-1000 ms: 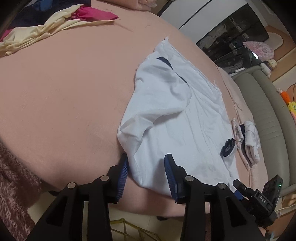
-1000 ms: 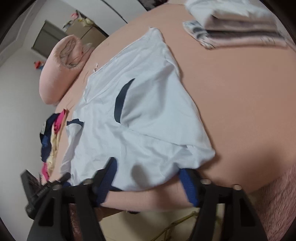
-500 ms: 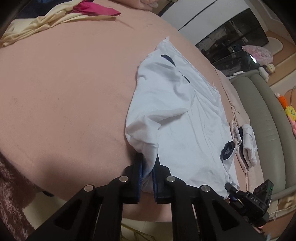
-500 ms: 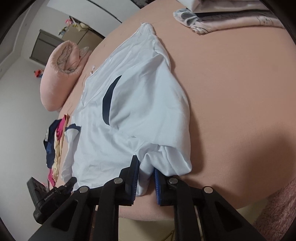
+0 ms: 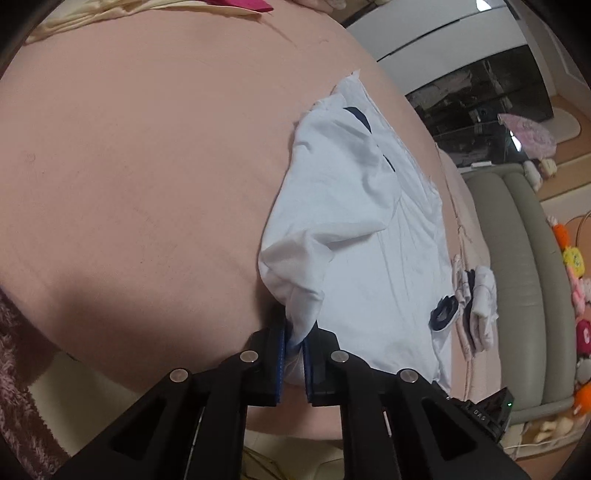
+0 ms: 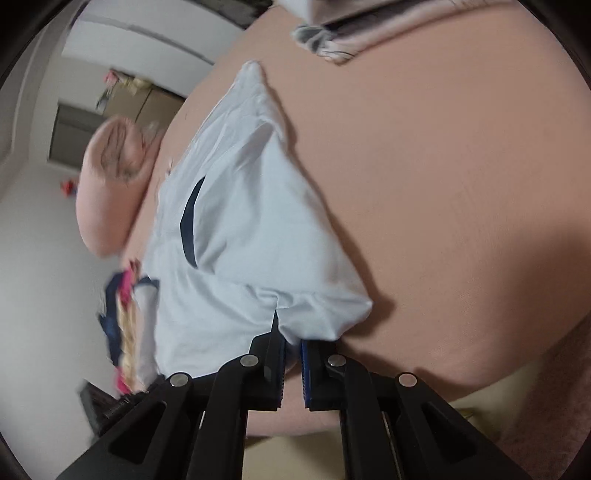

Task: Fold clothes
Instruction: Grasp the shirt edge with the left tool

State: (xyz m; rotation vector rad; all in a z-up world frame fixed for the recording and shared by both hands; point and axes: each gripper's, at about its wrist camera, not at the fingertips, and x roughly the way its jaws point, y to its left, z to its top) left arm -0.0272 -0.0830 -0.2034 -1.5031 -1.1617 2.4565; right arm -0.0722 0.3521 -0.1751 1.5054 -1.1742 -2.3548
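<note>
The pale blue cotton shirt with navy trim (image 5: 369, 229) lies spread on the peach-pink bed sheet (image 5: 147, 166), near the front edge, both side flaps already turned in over the middle — so the lengthwise folds look done. The left gripper (image 5: 294, 345) is pressed together on the shirt's near corner, cloth bunched between its blue pads. The right gripper (image 6: 291, 349) is likewise pinched tight on the other near corner, w/ fabric puffing out just above the jaws. Both hold the hem end; nothing is lifted far off the sheet yet.

Left to do, as I judge it: carry the hem up toward the collar for the crosswise fold, smooth, then set it aside. A folded pile of grey-white garments (image 6: 332, 40) sits at the far side of the bed, and a loose heap of cream and magenta clothes (image 5: 147, 11) lies well apart — prob. more to fold after this one. Roughly mid-way on this shirt.
</note>
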